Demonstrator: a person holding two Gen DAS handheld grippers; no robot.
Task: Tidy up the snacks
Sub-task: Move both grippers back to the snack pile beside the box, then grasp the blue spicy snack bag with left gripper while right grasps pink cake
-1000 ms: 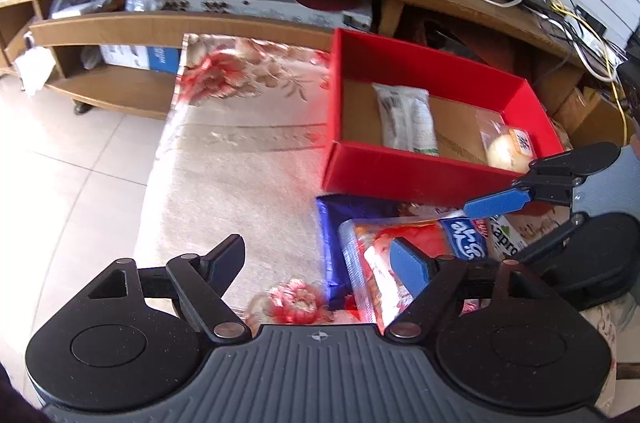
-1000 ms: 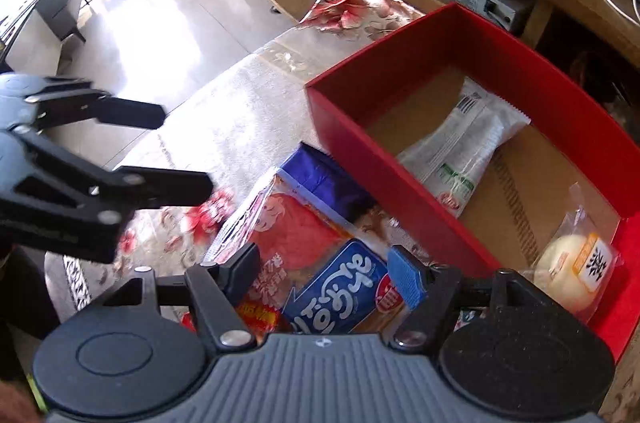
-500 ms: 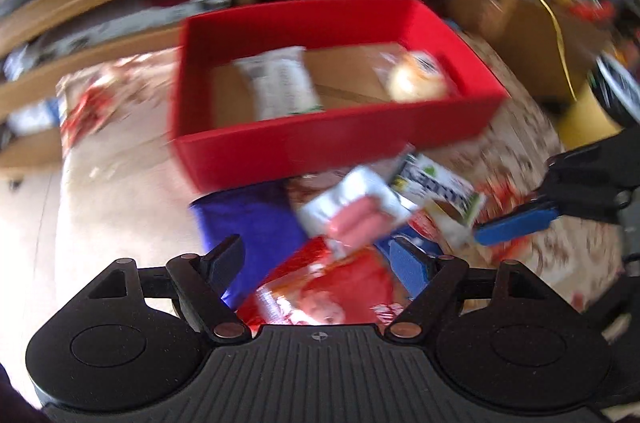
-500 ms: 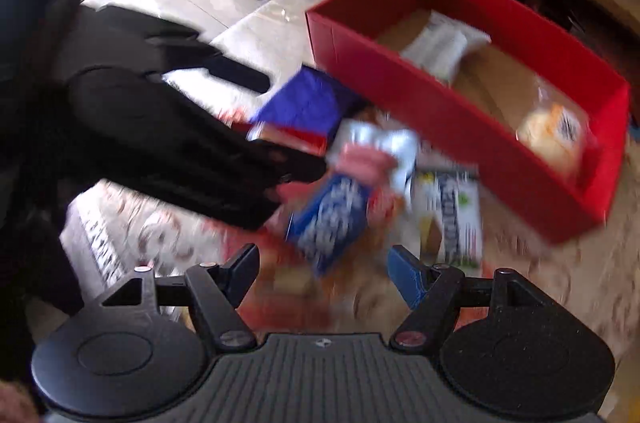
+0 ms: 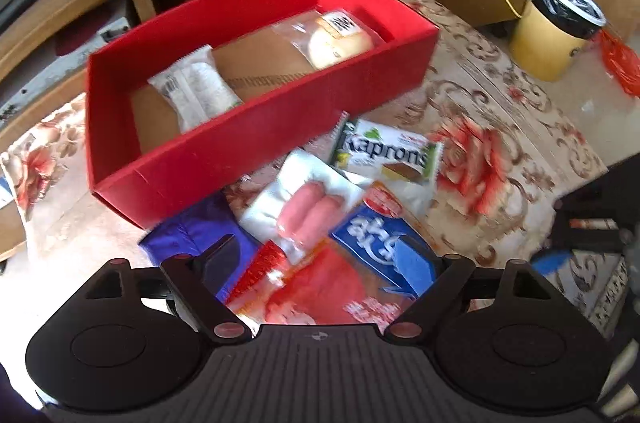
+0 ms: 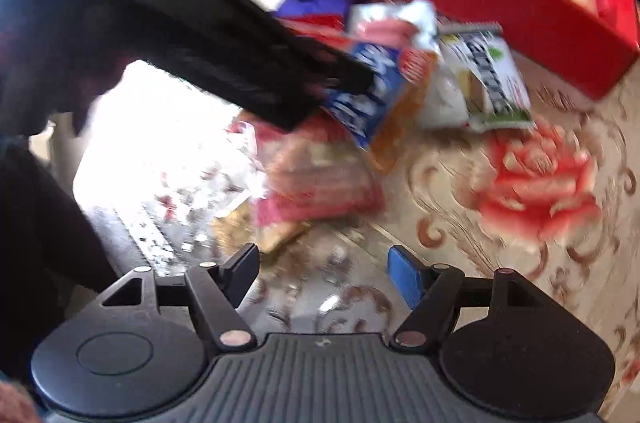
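Snacks lie heaped just before the red box (image 5: 256, 143), two already inside. Left tool (image 5: 324, 259), jaws opening and empty, hovers over the red-and-blue packet (image 5: 360, 263); right tool (image 6: 324, 273) waits half-open, empty. Next, it probably must straddle and pinch that packet.

In the box (image 5: 256, 139) lie a wrapped bar (image 5: 192, 91) at left and a bun (image 5: 340, 41) at right (well apart); snack packets (image 5: 316, 219) pile before it on the cloth (image 5: 500, 95)
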